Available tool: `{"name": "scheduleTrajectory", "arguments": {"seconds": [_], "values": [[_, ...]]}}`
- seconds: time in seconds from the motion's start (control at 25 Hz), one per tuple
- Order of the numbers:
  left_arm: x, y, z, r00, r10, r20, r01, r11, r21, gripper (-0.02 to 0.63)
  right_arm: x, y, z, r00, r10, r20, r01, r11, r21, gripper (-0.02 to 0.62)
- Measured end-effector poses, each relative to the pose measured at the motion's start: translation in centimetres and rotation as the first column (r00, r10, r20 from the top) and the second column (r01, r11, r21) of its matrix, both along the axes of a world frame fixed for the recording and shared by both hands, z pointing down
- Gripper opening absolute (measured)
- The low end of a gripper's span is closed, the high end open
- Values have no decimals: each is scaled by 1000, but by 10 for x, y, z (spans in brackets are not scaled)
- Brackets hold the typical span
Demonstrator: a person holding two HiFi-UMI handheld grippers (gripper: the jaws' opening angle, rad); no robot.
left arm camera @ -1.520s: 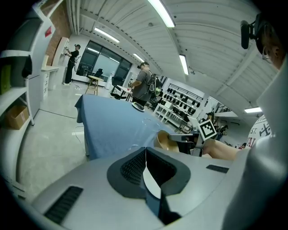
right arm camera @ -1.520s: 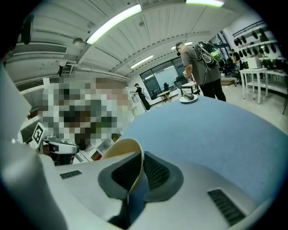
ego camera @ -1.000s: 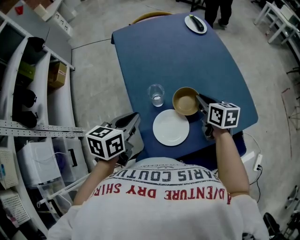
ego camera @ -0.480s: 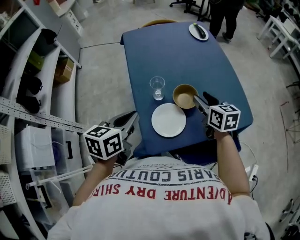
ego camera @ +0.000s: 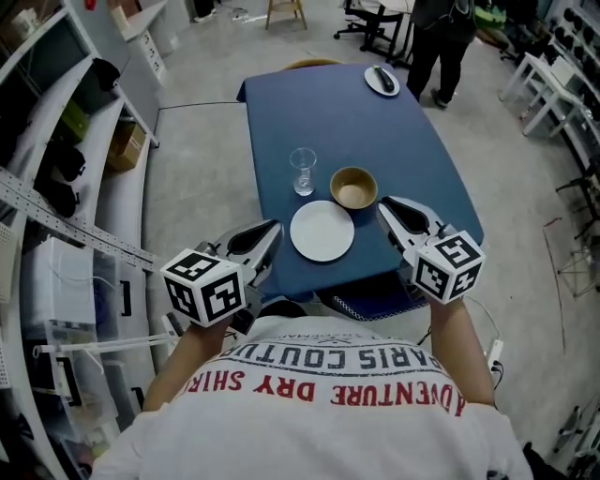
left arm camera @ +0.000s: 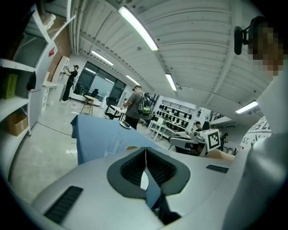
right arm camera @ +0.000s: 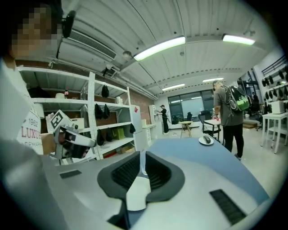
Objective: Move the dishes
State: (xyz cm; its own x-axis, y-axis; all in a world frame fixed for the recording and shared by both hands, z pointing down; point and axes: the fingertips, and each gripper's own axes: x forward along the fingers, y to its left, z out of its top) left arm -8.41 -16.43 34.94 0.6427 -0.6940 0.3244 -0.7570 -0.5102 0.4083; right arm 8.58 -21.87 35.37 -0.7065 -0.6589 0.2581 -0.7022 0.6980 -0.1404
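On the blue table (ego camera: 394, 141) a white plate (ego camera: 322, 230) lies near the front edge. A tan bowl (ego camera: 353, 187) sits just behind it and a clear glass (ego camera: 302, 172) to the bowl's left. My left gripper (ego camera: 271, 229) hovers off the table's front left corner, shut and empty. Over the front right part, right of the plate and nearer than the bowl, my right gripper (ego camera: 383, 205) is shut and empty too. In the left gripper view the jaws (left arm camera: 145, 150) meet in a thin line. The right gripper view shows the plate (right arm camera: 137, 193) below the closed jaws (right arm camera: 140, 156).
A small plate with a dark item (ego camera: 381, 80) lies at the table's far end. A person (ego camera: 438, 37) stands beyond it. Shelving (ego camera: 56, 141) runs along the left and white tables (ego camera: 553, 56) stand at the right. A stool (ego camera: 284, 11) is at the back.
My right gripper has drawn back from the bowl's right rim toward the front edge of the table. The left gripper has stayed where it was. The head camera has tilted up.
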Motion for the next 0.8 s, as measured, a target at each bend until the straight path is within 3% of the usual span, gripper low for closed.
{"name": "scheduleTrajectory", "arguments": {"seconds": [0.16,0.36,0.8], "values": [[11,2,-18,998,70,-2,-70,997,46,29,-11,27,-28,997,-70,29,69,996,52,29],[11,4,-33,990,140,5,-140,989,53,28,-31,49,-51,989,-92,117,89,995,37,23],[-12,12,-45,977,213,11,-213,974,74,28,-64,67,-58,993,-39,110,34,999,41,23]]}}
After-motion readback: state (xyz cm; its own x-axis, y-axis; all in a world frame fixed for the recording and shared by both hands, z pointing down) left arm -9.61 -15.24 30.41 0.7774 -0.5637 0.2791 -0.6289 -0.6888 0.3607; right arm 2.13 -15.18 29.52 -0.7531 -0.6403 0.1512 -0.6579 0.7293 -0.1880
